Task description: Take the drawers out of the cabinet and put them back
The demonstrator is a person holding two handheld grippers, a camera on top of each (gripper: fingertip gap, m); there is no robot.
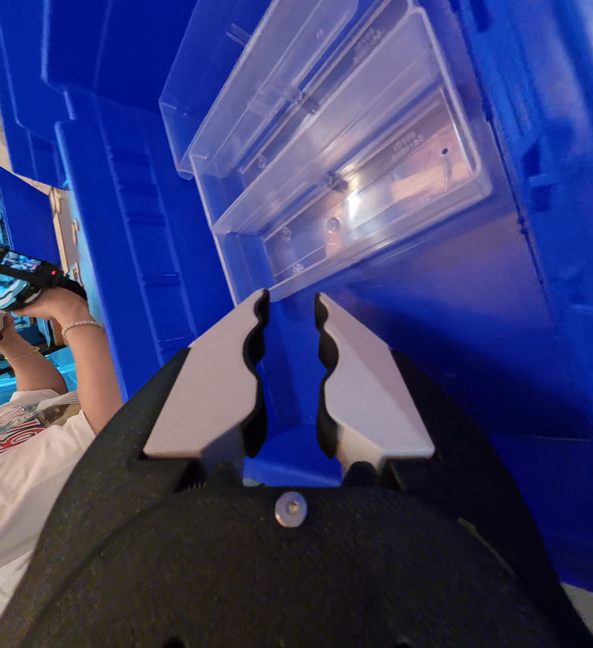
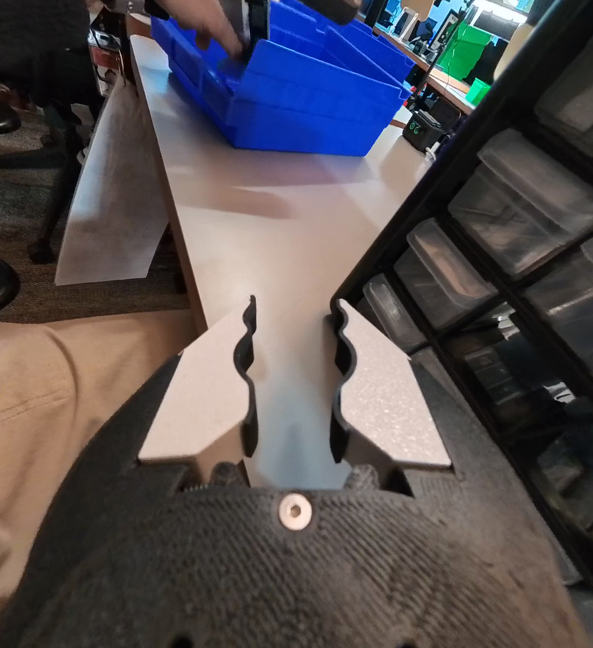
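Now your left tool (image 1: 291,298), part open and empty, sits just below the clear drawers (image 1: 340,164), which run up-right; your right tool (image 2: 293,308), also open and empty, has the cabinet (image 2: 498,280) alongside its right finger.

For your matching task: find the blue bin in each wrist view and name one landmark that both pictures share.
Left wrist view: the blue bin fills most of the frame, clear drawers lying inside.
Right wrist view: the blue bin sits at top centre on the grey table.
Shared landmark: the left gripper, also seen reaching into the bin at the right view's top.
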